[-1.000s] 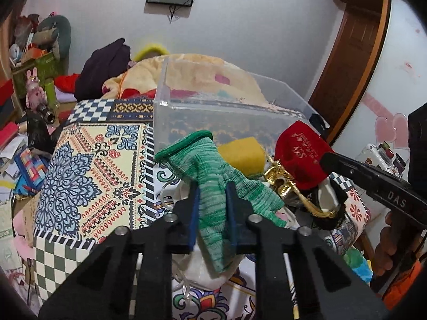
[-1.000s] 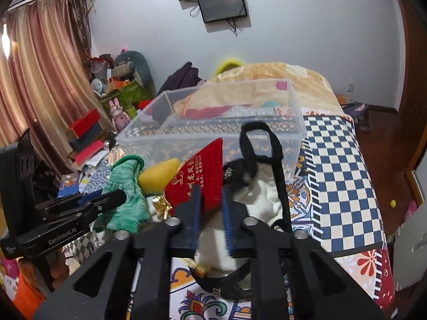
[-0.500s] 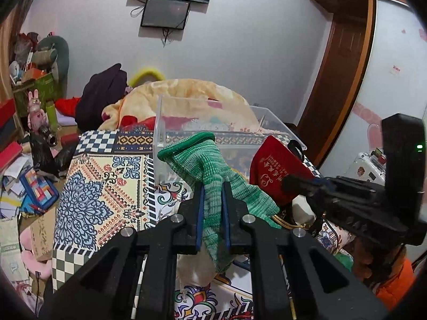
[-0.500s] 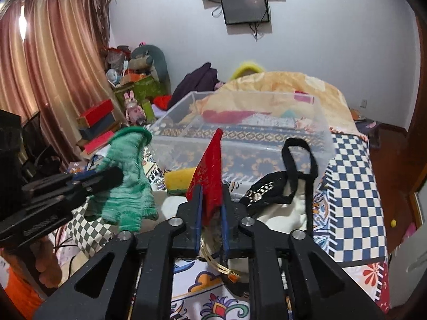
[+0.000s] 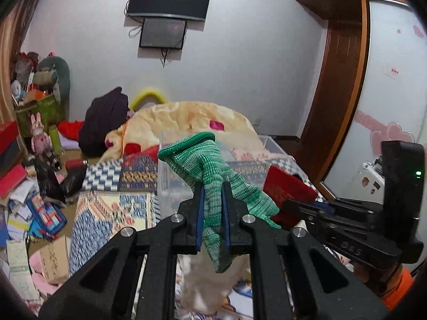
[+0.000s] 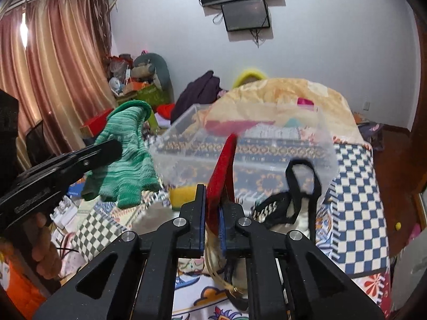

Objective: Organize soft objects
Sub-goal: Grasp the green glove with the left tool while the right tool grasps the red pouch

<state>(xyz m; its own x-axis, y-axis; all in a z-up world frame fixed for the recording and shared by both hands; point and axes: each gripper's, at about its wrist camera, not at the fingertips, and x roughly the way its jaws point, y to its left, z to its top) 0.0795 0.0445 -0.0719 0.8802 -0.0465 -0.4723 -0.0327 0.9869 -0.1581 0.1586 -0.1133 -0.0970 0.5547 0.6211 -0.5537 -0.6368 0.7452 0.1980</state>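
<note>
My left gripper (image 5: 212,186) is shut on a green knitted glove (image 5: 210,165) and holds it in the air in front of the clear plastic bin (image 5: 170,186). The glove also shows in the right wrist view (image 6: 125,157). My right gripper (image 6: 212,189) is shut on a red fabric pouch (image 6: 221,170) with a gold cord, lifted above the bed before the same bin (image 6: 240,149). The pouch shows in the left wrist view (image 5: 288,192) to the right of the glove. The two grippers are side by side.
A yellow sponge (image 6: 184,193) and a white bag with black straps (image 6: 291,202) lie on the patterned bedspread (image 6: 355,186) before the bin. A yellow blanket (image 5: 192,117) is heaped behind it. Clutter fills the floor at left (image 5: 32,213).
Both grippers have risen with their loads. The glove and the red pouch have come up off the bed to the height of the bin's rim.
</note>
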